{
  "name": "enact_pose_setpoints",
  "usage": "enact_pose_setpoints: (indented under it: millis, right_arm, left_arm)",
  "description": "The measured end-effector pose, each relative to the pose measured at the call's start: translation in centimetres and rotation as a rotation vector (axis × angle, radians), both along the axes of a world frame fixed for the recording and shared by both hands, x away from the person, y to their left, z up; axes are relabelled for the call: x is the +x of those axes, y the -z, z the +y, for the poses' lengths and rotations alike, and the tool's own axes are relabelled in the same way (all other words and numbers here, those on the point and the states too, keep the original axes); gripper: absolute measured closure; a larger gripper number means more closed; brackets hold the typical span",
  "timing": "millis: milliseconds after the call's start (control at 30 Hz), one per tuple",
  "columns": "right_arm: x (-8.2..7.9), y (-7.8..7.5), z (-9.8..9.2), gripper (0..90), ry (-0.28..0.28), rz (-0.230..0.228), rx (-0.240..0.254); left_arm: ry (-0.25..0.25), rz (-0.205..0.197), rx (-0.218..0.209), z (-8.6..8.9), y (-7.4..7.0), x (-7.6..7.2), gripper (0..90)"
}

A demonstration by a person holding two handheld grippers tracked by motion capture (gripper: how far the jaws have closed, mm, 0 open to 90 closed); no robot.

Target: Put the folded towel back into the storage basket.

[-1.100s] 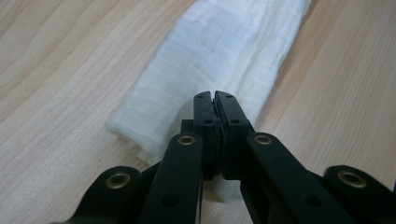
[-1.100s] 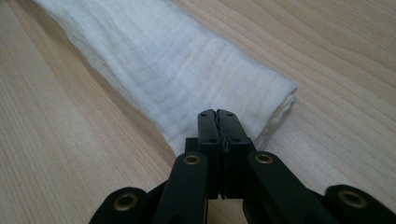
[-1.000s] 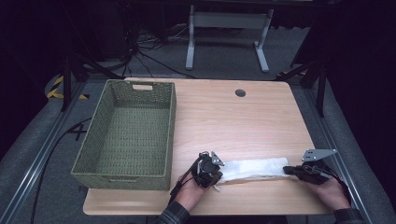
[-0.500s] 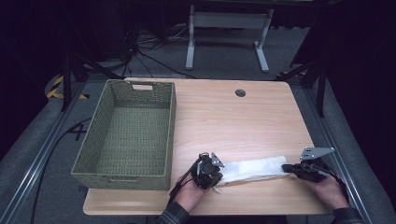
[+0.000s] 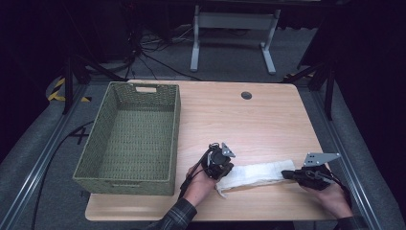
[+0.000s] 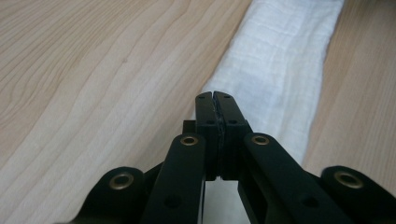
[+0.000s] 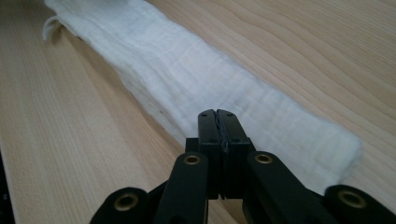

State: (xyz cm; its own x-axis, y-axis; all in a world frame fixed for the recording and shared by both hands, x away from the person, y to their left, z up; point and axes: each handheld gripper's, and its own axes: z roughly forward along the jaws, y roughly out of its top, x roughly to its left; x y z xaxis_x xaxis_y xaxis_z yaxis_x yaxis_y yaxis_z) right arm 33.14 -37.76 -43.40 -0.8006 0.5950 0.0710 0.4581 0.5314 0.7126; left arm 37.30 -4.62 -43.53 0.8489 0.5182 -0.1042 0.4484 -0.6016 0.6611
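where the high view looks down on the lower right of the frame, a white cloth lies folded into a long narrow strip on the wooden table, running from the middle bottom toward the right edge, its left end a little bunched and its right end squared off. seen close in the left gripper view, the cloth has a fine woven, slightly crinkled texture with faint fold lines and stretches up to the top right of that frame; in the right gripper view the cloth runs from the upper left down to the lower right, a loose loop of hem at its far end and layered edges along its near side. the left gripper sits at the strip's left end, held in the person's left hand, and in its own view the left gripper has its jaws pressed flat together with the tips over the cloth's edge; whether any fabric is caught between them cannot be told. the right gripper lies at the strip's right end, and in its own view the right gripper likewise has its jaws pressed together over the cloth, with the same doubt about a pinch. a green woven basket stands at the left of the table, well apart from the cloth, and a small round grommet sits near the table's far edge. bare wood lies between the basket and the cloth.
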Motion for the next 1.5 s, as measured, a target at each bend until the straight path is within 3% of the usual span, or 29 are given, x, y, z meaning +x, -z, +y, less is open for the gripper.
enact_pose_setpoints:
  millis: [233, 367, 767, 1100, 1200, 1300, 1500]
  right_arm:
    - [-0.3, 0.3, 1.8, 89.7, -0.054, 0.012, -0.001]
    - [-0.3, 0.8, 3.1, 89.6, -0.093, 0.028, -0.024]
    - [0.9, 1.7, 3.7, 89.7, -0.095, 0.042, -0.071]
    - [2.2, 1.8, 3.9, 89.7, -0.069, 0.041, -0.065]
    - [2.8, 1.8, 4.1, 89.7, -0.06, 0.044, -0.064]
    - [3.2, 1.8, 4.2, 89.7, -0.052, 0.043, -0.059]
    - [4.0, 2.1, 4.0, 89.7, -0.048, 0.045, -0.027]
  left_arm:
    - [0.029, 0.005, 0.043, -1.5, 0.9, 1.2, 89.4]
    - [0.053, 0.009, 0.091, -2.0, 1.5, 1.5, 89.4]
    - [0.055, 0.009, 0.089, -1.3, 1.6, 0.8, 89.3]
    - [0.067, 0.03, 0.079, -0.6, 1.7, -0.2, 89.3]
    - [0.088, 0.033, 0.098, -0.5, 1.5, -0.6, 89.3]
    - [0.086, 0.042, 0.08, -0.4, 1.7, -0.9, 89.3]
    - [0.117, 0.066, 0.082, -0.3, 1.6, -2.1, 88.9]
